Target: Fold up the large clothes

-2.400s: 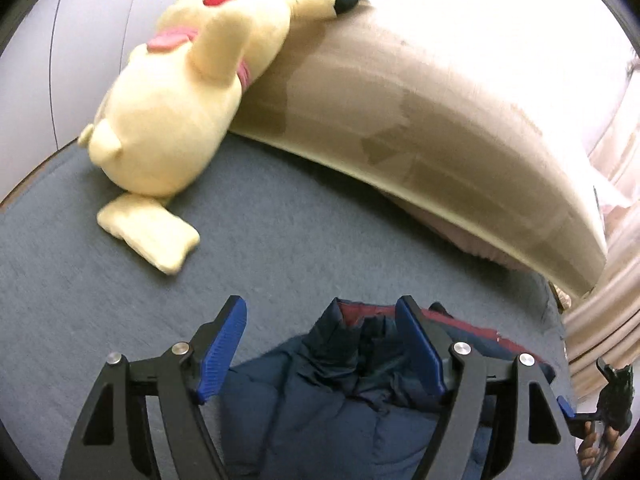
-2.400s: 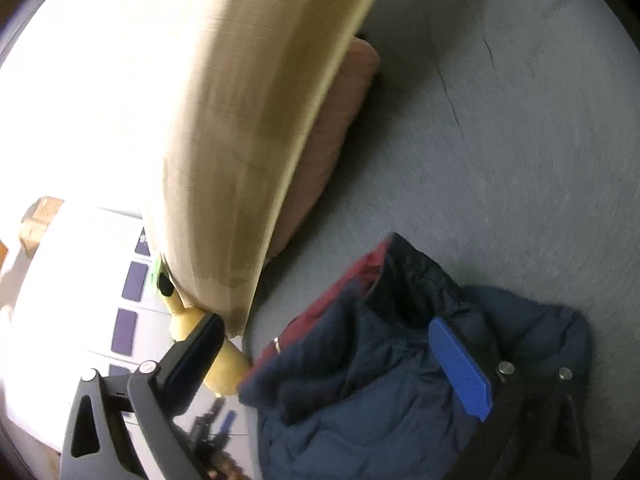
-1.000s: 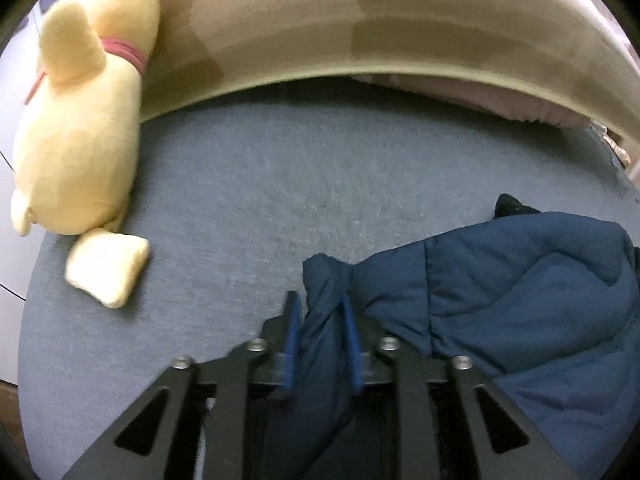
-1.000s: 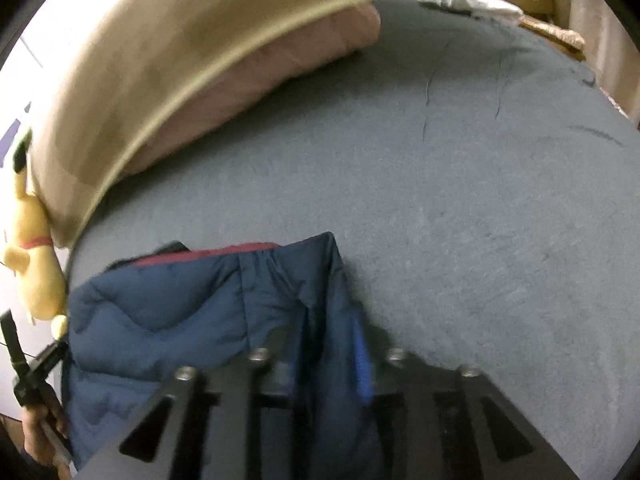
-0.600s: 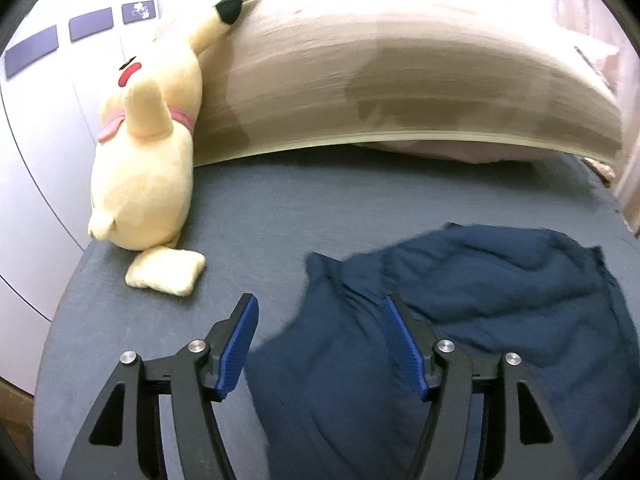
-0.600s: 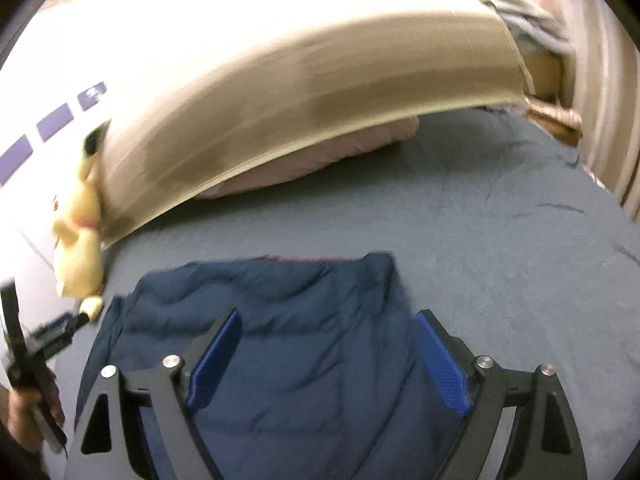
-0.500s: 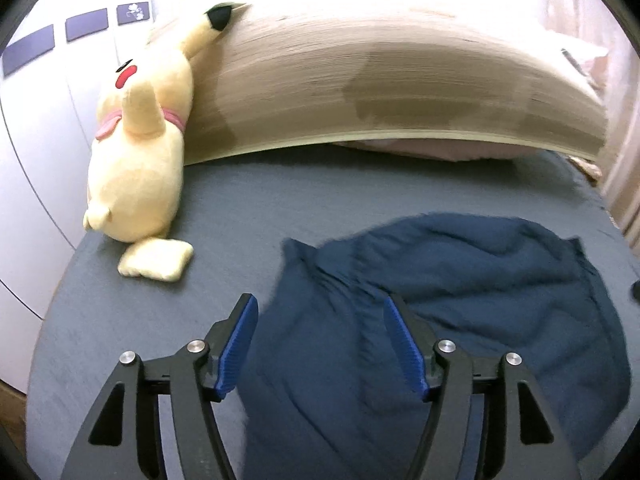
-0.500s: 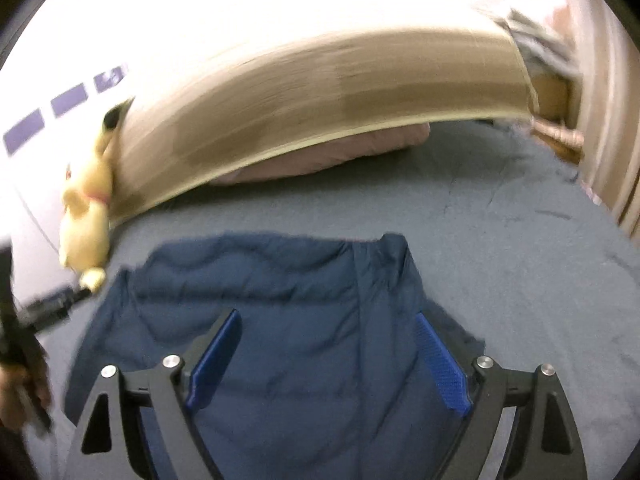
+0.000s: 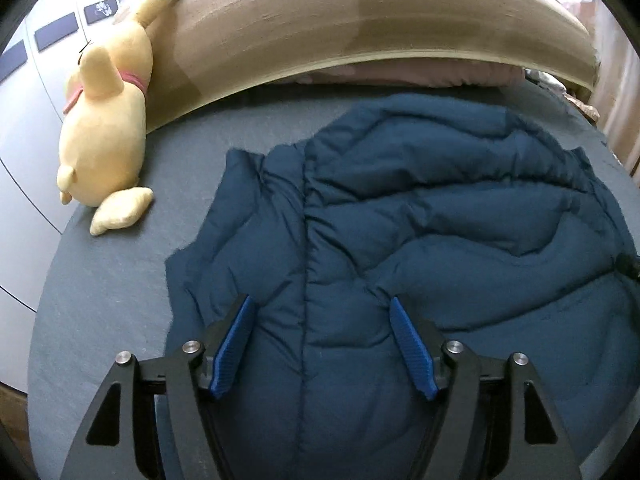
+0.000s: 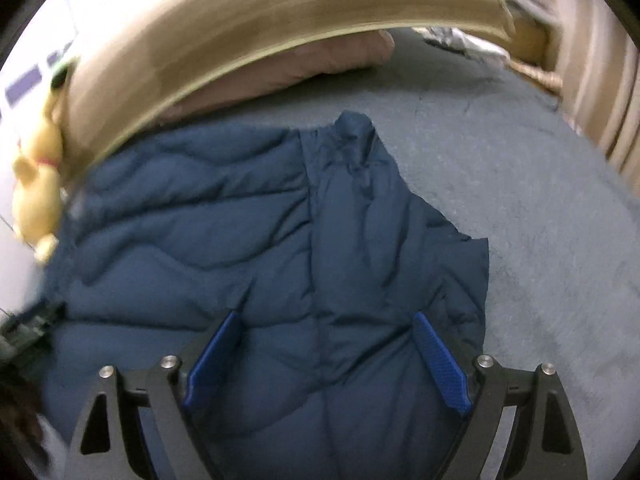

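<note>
A navy quilted puffer jacket lies spread flat on the grey bed, its back side up. My left gripper hovers over the jacket's left part with its jaws still opening, blue pads apart, nothing pinched between them. In the right wrist view the same jacket fills the lower middle, one corner flap reaching toward the headboard. My right gripper stands open above the jacket's right part, its pads clear of the fabric.
A yellow plush toy leans at the bed's far left against a tan padded headboard. A pink pillow lies under the headboard's edge. Curtains hang at the right. The other gripper's tip shows at the left edge.
Both grippers were shut on the jacket's edges a second ago; they opened, let the fabric drop flat, and drew back toward the near side of the bed.
</note>
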A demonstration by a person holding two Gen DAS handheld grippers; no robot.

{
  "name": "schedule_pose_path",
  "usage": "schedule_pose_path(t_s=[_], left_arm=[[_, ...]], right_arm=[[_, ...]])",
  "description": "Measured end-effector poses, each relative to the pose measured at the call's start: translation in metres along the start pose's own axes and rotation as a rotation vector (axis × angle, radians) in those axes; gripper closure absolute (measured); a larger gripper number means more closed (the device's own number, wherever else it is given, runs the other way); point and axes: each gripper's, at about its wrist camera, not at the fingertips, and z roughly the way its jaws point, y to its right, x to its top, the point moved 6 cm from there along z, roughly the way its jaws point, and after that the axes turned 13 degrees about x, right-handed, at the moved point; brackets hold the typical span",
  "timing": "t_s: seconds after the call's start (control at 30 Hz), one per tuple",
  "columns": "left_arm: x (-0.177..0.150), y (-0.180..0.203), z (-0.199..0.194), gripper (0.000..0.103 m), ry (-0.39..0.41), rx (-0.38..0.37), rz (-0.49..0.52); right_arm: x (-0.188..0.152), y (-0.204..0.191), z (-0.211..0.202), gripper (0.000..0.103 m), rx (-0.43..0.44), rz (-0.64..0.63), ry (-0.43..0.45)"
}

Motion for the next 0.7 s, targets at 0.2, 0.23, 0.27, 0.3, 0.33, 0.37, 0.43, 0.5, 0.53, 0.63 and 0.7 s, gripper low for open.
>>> schedule_pose_path(t_s=[0.2,0.23,0.27,0.3,0.33,0.37,0.43,0.5,0.53,0.63,0.7], left_arm=[[0.011,-0.060,-0.035,0.031,0.102,-0.006,-0.133],[0.011,-0.066,-0.037,0.031,0.106,0.002,-0.153],[0.008,-0.075,-0.042,0.031,0.111,0.016,-0.185],[0.005,-0.077,-0.047,0.031,0.117,0.016,-0.198],[0.000,-0.075,-0.053,0.031,0.128,0.007,-0.195],[-0.007,-0.069,-0.060,0.031,0.146,0.003,-0.181],[-0.022,-0.053,-0.073,0.031,0.182,0.019,-0.146],[-0.036,-0.035,-0.080,0.031,0.197,0.009,-0.121],[-0.042,-0.025,-0.081,0.031,0.204,0.004,-0.105],[-0.060,0.001,-0.079,0.031,0.210,0.025,-0.052],[-0.069,0.015,-0.068,0.031,0.199,0.052,-0.015]], right_arm=[[0.015,0.040,-0.059,0.013,0.040,0.112,0.110],[0.015,0.045,-0.070,0.013,0.032,0.117,0.132],[0.013,0.044,-0.076,0.013,0.021,0.106,0.142],[0.010,0.038,-0.081,0.013,0.021,0.085,0.147],[0.005,0.029,-0.084,0.013,0.038,0.054,0.152],[-0.002,0.017,-0.087,0.013,0.045,0.019,0.158],[-0.020,-0.012,-0.088,0.013,0.029,-0.074,0.168],[-0.035,-0.030,-0.087,0.013,0.043,-0.117,0.172],[-0.047,-0.043,-0.082,0.013,0.046,-0.148,0.165],[-0.065,-0.062,-0.061,0.013,0.014,-0.205,0.133],[-0.075,-0.068,-0.044,0.013,-0.014,-0.235,0.108]])
